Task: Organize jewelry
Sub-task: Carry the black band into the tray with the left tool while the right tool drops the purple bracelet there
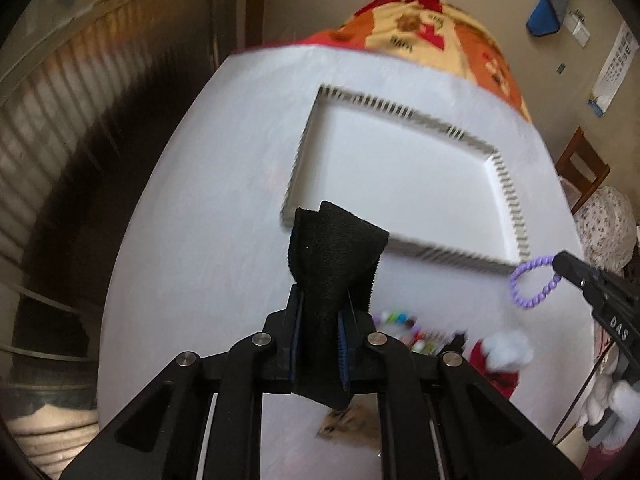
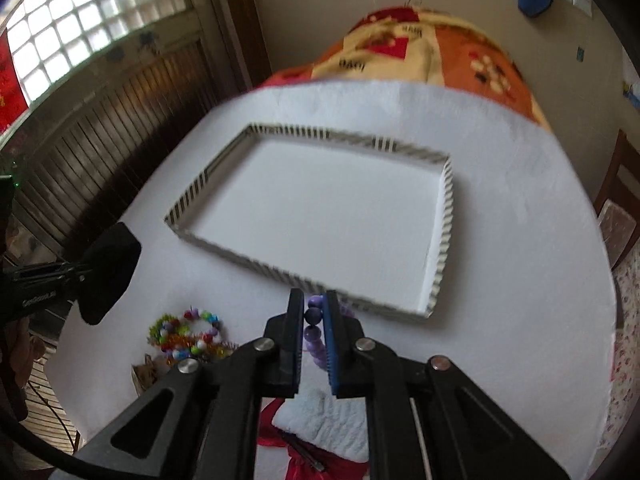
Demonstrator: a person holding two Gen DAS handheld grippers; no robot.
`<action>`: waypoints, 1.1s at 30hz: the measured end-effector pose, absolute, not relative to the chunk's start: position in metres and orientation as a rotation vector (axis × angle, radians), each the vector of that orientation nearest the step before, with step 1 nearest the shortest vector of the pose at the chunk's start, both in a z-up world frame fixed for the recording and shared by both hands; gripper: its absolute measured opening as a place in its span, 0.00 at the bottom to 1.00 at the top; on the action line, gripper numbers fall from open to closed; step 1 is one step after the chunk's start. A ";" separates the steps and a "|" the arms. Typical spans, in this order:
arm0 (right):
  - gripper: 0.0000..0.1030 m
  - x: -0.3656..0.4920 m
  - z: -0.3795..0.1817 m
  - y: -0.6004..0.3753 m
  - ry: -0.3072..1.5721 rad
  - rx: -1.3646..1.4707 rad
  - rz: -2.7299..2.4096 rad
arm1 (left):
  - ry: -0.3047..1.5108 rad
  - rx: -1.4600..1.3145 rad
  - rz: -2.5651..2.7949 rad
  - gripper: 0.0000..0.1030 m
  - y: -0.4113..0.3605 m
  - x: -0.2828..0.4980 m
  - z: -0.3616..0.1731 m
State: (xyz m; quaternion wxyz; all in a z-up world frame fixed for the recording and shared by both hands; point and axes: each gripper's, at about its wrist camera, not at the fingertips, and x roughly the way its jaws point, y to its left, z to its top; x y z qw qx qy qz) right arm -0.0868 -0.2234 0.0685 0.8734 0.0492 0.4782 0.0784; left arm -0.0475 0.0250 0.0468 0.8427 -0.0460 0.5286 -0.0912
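The left gripper (image 1: 320,320) has its jaws drawn nearly together on a folded piece of black cloth (image 1: 334,256), which stands up between the pads and flares out above them, clear of the tabletop (image 1: 192,240); in the right wrist view the same black cloth (image 2: 108,272) hangs at the far left, above the tabletop's near left edge; just beside it, on the white surface, lies a heap of many-coloured bead jewelry (image 2: 188,336), untouched, with a small brown tag near it; toward the middle sits a shallow white tray (image 2: 440,240) with a striped rim, its floor bare, its near rim just beyond both grippers; the right gripper (image 2: 314,316) is clamped tight on a purple bead bracelet (image 2: 314,300), a bead pinched between the pads and the rest trailing below them; from the left wrist view that purple bead bracelet (image 1: 532,280) hangs as a loop from the gripper tip, lifted off the tabletop and close to the tray's near right corner; a red and white fluffy item (image 2: 320,424) lies at the near edge under the right gripper; the white surface right of the tray is open out to its curved edge; a patterned blanket (image 2: 440,48) lies past the far edge.
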 end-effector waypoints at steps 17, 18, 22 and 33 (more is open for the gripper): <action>0.09 -0.036 0.065 -0.249 1.000 0.151 0.094 | 1.114 -0.046 -0.238 0.04 -0.024 0.037 0.043; 0.09 -0.033 0.063 -0.249 1.003 0.154 0.093 | 1.116 -0.044 -0.242 0.04 -0.026 0.040 0.042; 0.09 -0.021 0.056 -0.245 1.014 0.164 0.094 | 1.121 -0.032 -0.242 0.04 -0.031 0.051 0.036; 0.09 0.000 0.014 -0.260 1.095 0.221 0.051 | 1.189 -0.004 -0.213 0.04 -0.037 0.074 -0.002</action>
